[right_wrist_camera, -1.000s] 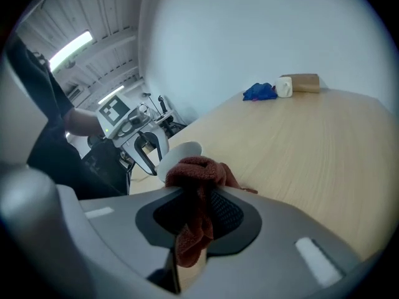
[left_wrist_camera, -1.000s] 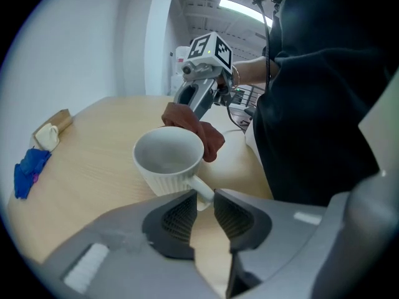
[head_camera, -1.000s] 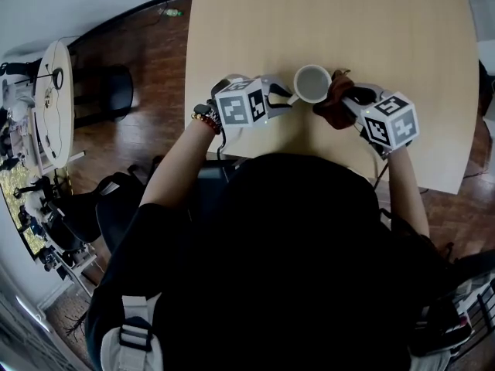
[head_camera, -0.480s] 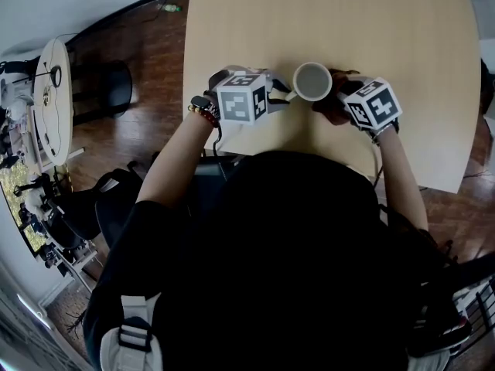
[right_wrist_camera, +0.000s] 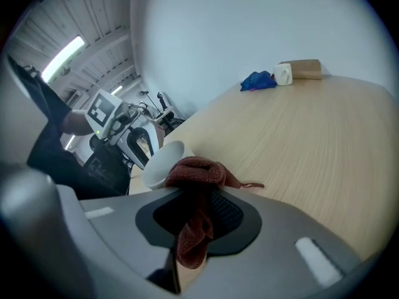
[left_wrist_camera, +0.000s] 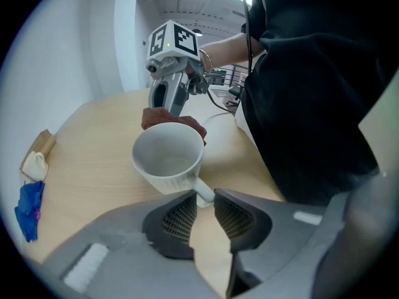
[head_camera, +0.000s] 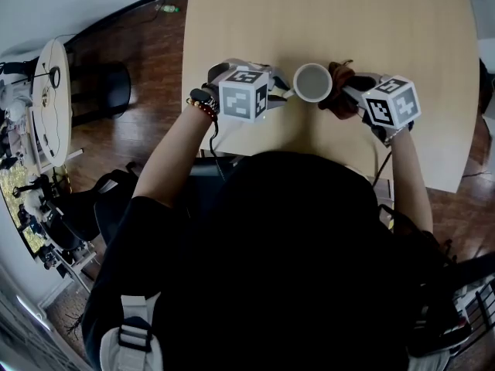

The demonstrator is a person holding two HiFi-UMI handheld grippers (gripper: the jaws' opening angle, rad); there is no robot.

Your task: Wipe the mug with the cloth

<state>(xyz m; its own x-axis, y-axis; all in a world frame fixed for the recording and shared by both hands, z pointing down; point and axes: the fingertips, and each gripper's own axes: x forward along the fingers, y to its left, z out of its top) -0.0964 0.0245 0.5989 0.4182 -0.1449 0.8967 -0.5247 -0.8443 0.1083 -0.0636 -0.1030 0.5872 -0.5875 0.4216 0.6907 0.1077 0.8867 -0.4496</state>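
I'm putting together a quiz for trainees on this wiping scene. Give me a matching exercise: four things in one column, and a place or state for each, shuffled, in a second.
Column one:
1. mug
2. cloth
3. left gripper
4. blue object

Column two:
A. clamped in the right gripper
B. lying on the table, away from the mug
C. white, upright, empty
D. closed on the mug's handle

Pairs: 1-C, 2-A, 3-D, 4-B
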